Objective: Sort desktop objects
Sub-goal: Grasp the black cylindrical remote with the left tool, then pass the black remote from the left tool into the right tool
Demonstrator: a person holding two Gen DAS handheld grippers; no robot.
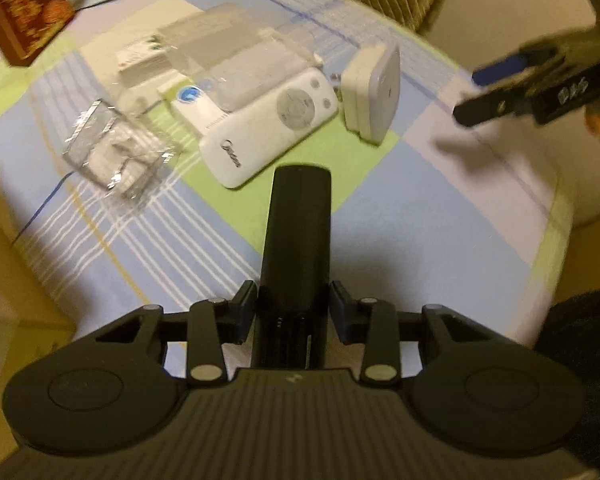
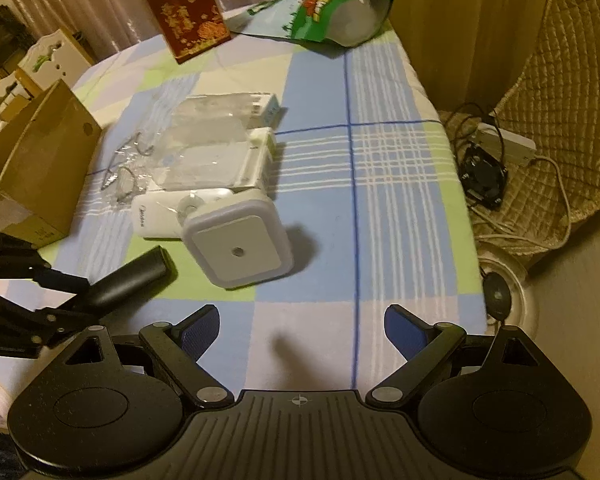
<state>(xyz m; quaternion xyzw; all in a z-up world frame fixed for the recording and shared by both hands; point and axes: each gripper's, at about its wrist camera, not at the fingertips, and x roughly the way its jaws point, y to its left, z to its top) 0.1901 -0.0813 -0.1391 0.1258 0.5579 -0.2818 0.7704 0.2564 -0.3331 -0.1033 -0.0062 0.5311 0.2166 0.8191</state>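
Clamping 1 black cylinder [image 1: 298, 240], left tongs [image 1: 294, 308]; right tongs [image 2: 300, 332] apart; 1 white remote [image 1: 268, 132]

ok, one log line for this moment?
left gripper: shut on black cylinder | right gripper: open, empty | white remote: on table

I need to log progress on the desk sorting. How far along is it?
Nothing looks sorted yet. In hand: the left gripper is shut on a black cylinder. The right gripper is open, empty. Left: white remote, square plug-in light and clear packets on the tablecloth.
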